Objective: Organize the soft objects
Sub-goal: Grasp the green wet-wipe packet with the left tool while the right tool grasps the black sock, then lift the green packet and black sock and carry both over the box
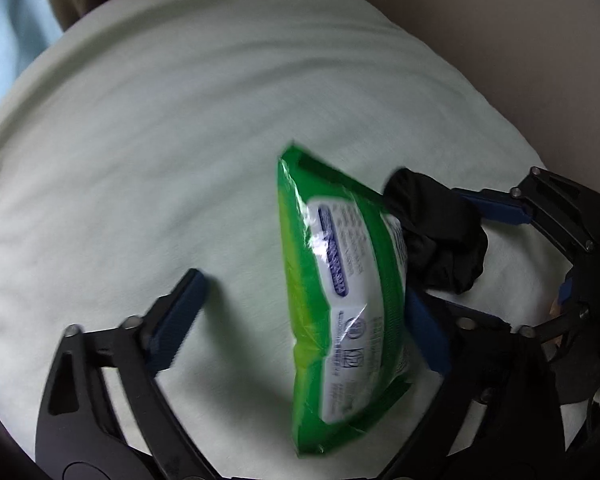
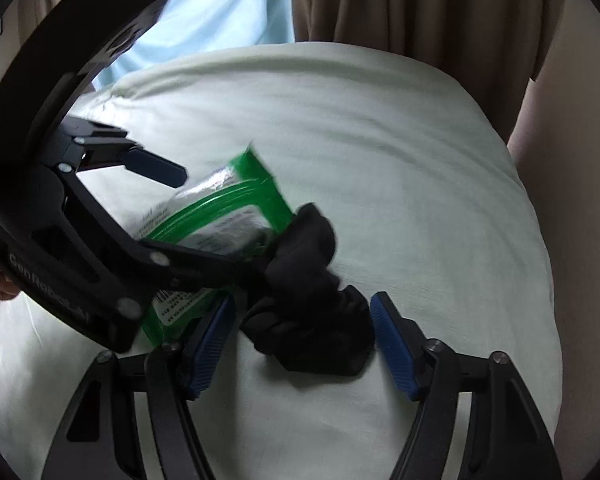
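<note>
Green packet beside black cloth

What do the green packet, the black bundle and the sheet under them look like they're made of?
Green packet: thin glossy plastic film, judging by its glare streaks and crinkled sealed edge. Black bundle: soft matte fabric, bunched in folds with no shine; the fibre can't be told. Pale sheet: woven cloth, probably cotton-like, matte with gentle wrinkles.
</note>
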Action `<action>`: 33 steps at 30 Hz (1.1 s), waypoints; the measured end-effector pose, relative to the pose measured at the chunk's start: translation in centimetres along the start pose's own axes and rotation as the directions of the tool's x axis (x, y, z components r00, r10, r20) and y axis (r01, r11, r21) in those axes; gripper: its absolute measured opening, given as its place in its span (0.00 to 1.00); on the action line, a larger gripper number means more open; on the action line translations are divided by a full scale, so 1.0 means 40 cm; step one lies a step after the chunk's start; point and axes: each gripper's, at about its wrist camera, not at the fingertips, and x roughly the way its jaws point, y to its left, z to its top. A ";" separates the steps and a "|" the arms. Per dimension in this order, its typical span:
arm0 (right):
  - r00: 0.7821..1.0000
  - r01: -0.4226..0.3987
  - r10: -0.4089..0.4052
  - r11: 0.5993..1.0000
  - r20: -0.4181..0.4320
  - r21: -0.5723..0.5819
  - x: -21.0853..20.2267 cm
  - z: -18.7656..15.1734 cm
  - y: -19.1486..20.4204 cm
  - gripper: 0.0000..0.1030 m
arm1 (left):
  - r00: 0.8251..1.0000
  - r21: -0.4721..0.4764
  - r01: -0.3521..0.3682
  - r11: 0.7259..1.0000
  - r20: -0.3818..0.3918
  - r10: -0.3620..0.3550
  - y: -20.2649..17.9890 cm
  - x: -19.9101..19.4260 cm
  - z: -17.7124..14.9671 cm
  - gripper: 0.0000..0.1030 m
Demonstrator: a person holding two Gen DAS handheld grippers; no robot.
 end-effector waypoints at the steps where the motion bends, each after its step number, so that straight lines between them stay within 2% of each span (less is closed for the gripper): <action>1: 1.000 0.006 -0.006 1.000 -0.002 -0.010 0.004 -0.001 0.003 0.56 | 1.000 0.007 0.009 1.000 -0.008 -0.008 -0.003 0.012 0.002 0.80; 2: 1.000 0.014 -0.014 1.000 0.001 -0.021 0.006 -0.004 0.007 0.53 | 1.000 0.015 0.000 1.000 -0.013 0.001 -0.012 0.015 0.004 0.79; 4: 1.000 0.028 -0.028 0.999 0.005 -0.033 0.004 -0.005 0.012 0.46 | 0.999 0.054 -0.040 0.998 -0.002 0.041 -0.025 0.026 0.004 0.71; 6: 0.999 0.033 -0.033 0.999 0.011 -0.034 0.005 -0.007 0.016 0.34 | 0.999 0.059 -0.031 0.998 0.010 0.031 -0.025 0.025 0.005 0.51; 9: 0.999 0.043 -0.043 0.999 0.014 -0.021 0.001 -0.011 0.015 0.29 | 0.999 0.059 -0.023 0.998 0.024 0.022 -0.028 0.005 0.009 0.39; 16: 0.999 0.046 -0.046 0.999 0.014 0.024 0.000 -0.013 0.008 0.23 | 0.999 0.037 -0.022 0.999 0.027 0.021 -0.003 -0.017 0.010 0.36; 23: 0.998 0.050 -0.054 0.995 0.045 0.084 -0.073 0.014 -0.007 0.22 | 0.999 0.013 -0.026 1.000 0.042 0.025 -0.018 -0.078 -0.006 0.36; 28: 0.996 0.046 -0.054 0.993 0.073 0.111 -0.167 0.037 -0.004 0.21 | 0.997 -0.025 -0.030 0.999 0.065 0.032 -0.020 -0.187 -0.020 0.36; 33: 0.993 0.046 -0.057 0.994 0.108 0.101 -0.315 0.083 0.035 0.21 | 0.994 -0.065 -0.030 0.997 0.107 0.036 -0.039 -0.341 -0.042 0.36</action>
